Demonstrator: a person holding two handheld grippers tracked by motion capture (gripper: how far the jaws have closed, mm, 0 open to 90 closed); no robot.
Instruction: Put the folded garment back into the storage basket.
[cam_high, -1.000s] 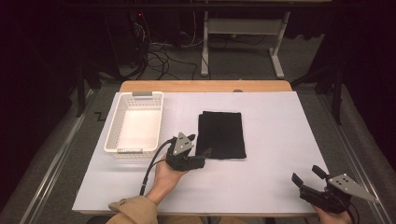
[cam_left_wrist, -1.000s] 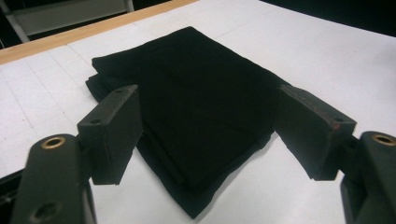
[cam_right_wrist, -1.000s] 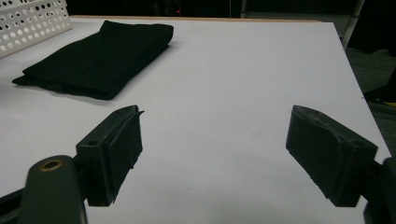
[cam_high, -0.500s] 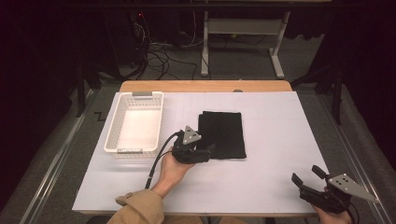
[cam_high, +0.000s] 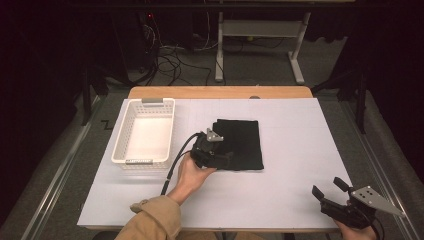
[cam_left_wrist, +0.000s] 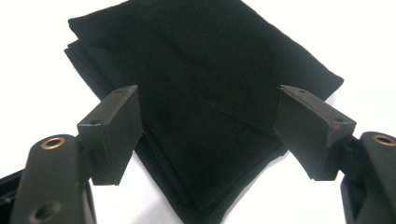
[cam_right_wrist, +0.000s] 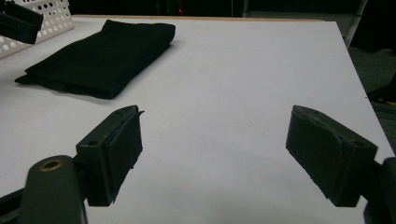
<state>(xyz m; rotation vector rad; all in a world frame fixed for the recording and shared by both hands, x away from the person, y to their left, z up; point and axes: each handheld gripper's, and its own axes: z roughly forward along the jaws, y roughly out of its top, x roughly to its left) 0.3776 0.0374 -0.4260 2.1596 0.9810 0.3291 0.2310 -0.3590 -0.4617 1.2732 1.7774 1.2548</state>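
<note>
No legible text, labels, brand marks, numbers or signs appear in any view. The white basket (cam_high: 144, 137) carries a small strip on its near rim, but any printing on it is too small to read. The grey plate on the right gripper (cam_high: 331, 192) shows only small holes, no markings.

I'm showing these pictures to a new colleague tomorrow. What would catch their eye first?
Probably the folded black cloth mid-table, dark against the white table, with the left gripper open over its near-left corner. Next, the white perforated basket to the cloth's left, and the right gripper, open, at the table's near right corner.
</note>
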